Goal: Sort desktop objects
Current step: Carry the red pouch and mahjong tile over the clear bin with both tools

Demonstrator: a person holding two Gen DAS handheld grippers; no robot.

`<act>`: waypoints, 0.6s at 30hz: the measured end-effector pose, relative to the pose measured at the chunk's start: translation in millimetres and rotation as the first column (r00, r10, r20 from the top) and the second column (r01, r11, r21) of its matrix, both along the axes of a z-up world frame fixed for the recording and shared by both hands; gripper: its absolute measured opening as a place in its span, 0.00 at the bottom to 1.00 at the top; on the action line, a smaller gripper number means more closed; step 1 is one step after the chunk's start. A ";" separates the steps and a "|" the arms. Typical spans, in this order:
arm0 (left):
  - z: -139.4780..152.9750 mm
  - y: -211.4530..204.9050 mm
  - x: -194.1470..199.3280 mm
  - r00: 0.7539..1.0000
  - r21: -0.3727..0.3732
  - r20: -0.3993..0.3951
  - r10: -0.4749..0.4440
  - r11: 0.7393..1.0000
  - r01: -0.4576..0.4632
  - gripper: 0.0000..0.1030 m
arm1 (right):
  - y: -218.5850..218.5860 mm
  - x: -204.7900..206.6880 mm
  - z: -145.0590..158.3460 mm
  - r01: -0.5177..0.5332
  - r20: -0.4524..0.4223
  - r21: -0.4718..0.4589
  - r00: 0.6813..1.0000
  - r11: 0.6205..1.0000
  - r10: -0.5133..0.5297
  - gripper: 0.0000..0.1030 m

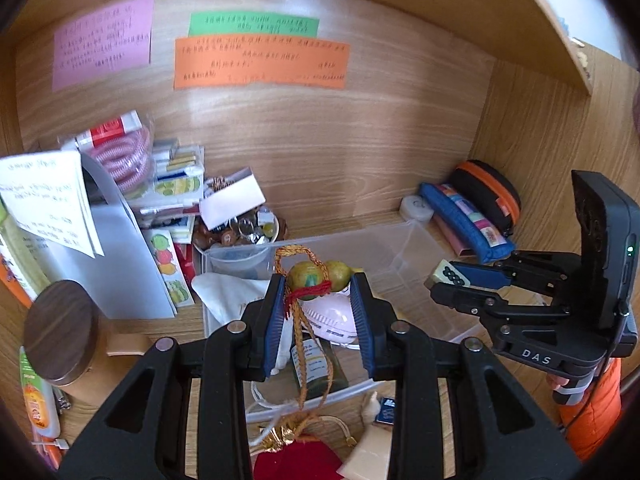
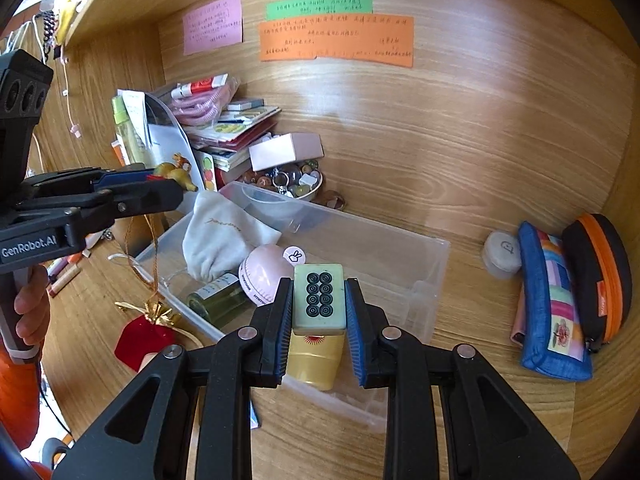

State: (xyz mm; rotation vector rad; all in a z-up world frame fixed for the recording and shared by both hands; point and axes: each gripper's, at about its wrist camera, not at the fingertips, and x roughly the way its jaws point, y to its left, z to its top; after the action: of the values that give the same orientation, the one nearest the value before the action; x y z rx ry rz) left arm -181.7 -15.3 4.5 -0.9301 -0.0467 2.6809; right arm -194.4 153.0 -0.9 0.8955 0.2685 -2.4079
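Observation:
My left gripper [image 1: 320, 282] is shut on a small green-yellow gourd charm [image 1: 320, 275] tied with red thread; its gold cord [image 1: 304, 344] hangs down to a red pouch [image 1: 296, 460]. It hovers over the clear plastic bin [image 1: 404, 240]. My right gripper [image 2: 319, 298] is shut on a pale green mahjong tile [image 2: 319, 295] with black circles, also above the bin [image 2: 400, 256]. In the right wrist view the left gripper [image 2: 160, 184] shows at the left with the gourd [image 2: 176, 172]. In the bin lie a white cloth bag [image 2: 224, 236], a pink round fan [image 2: 264, 276], a green bottle [image 2: 220, 298] and a yellow jar [image 2: 318, 360].
A bowl of trinkets [image 2: 288, 186] and a stack of booklets and boxes [image 2: 228, 128] sit behind the bin at the left. A blue pencil case [image 2: 552, 304], a black and orange pouch [image 2: 596, 276] and a white round case [image 2: 502, 254] lie at the right. Coloured notes [image 2: 336, 36] hang on the back wall.

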 end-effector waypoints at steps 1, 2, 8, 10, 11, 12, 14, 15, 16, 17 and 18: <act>-2.9 -0.6 -2.8 1.000 0.000 0.007 0.001 1.000 -0.001 0.31 | -0.8 -2.2 -1.5 0.000 0.004 0.002 1.000 1.000 0.000 0.22; -6.1 -1.7 -5.8 1.000 0.003 0.015 0.002 1.000 -0.002 0.31 | -2.0 -4.8 -4.0 -0.001 0.010 0.007 1.000 1.000 0.001 0.22; -24.0 -1.9 -17.6 0.998 0.003 0.056 -0.005 1.000 0.005 0.31 | -8.8 -18.8 -18.2 -0.008 0.045 0.034 0.999 0.999 0.007 0.22; -29.6 -0.6 -19.9 0.998 0.004 0.067 -0.013 1.000 0.013 0.31 | -12.1 -22.9 -23.5 -0.011 0.058 0.043 0.998 0.999 0.009 0.22; -32.5 0.2 -21.2 0.997 0.003 0.072 -0.015 1.000 0.014 0.31 | -13.6 -24.8 -26.5 -0.014 0.066 0.047 0.998 0.999 0.010 0.22; -34.9 1.0 -22.4 0.997 0.000 0.076 -0.016 1.000 0.016 0.31 | -14.9 -26.5 -29.3 -0.014 0.072 0.050 0.997 0.999 0.011 0.22; -39.1 1.1 -24.2 0.996 0.002 0.085 -0.020 1.000 0.020 0.31 | -17.3 -29.5 -34.4 -0.013 0.080 0.059 0.997 0.998 0.008 0.22; -40.8 0.8 -25.1 0.996 0.006 0.088 -0.022 1.000 0.022 0.31 | -18.6 -31.2 -36.9 -0.013 0.086 0.062 0.996 0.998 0.007 0.22; -42.7 0.3 -25.9 0.995 0.009 0.093 -0.025 1.000 0.025 0.31 | -19.2 -32.2 -39.2 -0.013 0.092 0.063 0.996 0.998 0.008 0.22; -44.9 -0.1 -27.0 0.995 0.012 0.099 -0.027 1.000 0.026 0.31 | -20.5 -33.6 -41.8 -0.018 0.100 0.064 0.995 0.998 0.011 0.22; -46.8 -0.7 -27.9 0.994 0.013 0.105 -0.027 1.000 0.026 0.31 | -21.9 -34.4 -43.9 -0.020 0.104 0.066 0.995 0.998 0.013 0.22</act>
State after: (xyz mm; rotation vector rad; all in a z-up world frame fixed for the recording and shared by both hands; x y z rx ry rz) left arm -209.6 -16.0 -42.4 -1.0596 -0.0718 2.6026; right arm -228.8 131.1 -44.9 1.0401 0.3173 -2.3408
